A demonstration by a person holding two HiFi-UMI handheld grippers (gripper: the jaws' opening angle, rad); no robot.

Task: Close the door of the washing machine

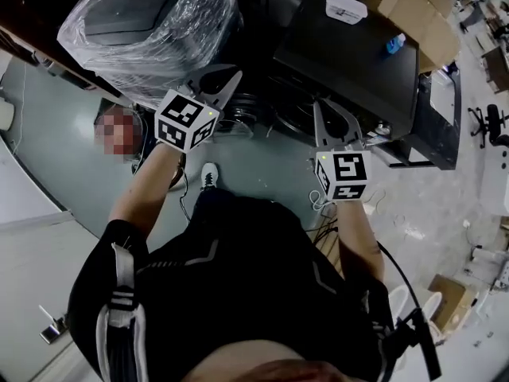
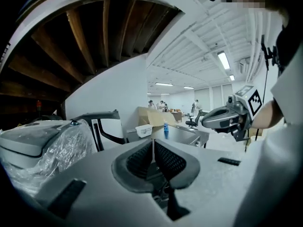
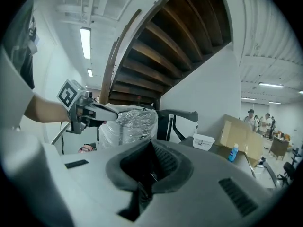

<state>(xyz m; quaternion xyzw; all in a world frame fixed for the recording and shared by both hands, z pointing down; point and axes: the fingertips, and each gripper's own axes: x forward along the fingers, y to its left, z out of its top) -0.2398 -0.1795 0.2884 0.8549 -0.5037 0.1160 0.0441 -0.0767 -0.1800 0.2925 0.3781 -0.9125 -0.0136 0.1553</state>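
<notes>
A dark-topped washing machine point(image 1: 358, 62) stands ahead of me, also in the left gripper view point(image 2: 185, 134) and the right gripper view point(image 3: 214, 151). Round dark shapes point(image 1: 274, 116) show at its front; I cannot make out how its door stands. My left gripper point(image 1: 231, 76) point(image 2: 153, 143) is shut and empty, raised in front of a plastic-wrapped appliance point(image 1: 151, 22). My right gripper point(image 1: 328, 114) point(image 3: 151, 148) is shut and empty too, held before the machine's front edge. Each gripper shows in the other's view, the right one point(image 2: 222, 118) and the left one point(image 3: 102, 111). Neither touches anything.
A white tub point(image 1: 346, 8) and a blue bottle point(image 1: 395, 44) sit on the machine's top, with cardboard boxes point(image 1: 417, 6) behind. A black frame point(image 2: 102, 126) stands between the wrapped appliance and the machine. Cables point(image 1: 326, 205) trail on the floor near my feet. People stand far off.
</notes>
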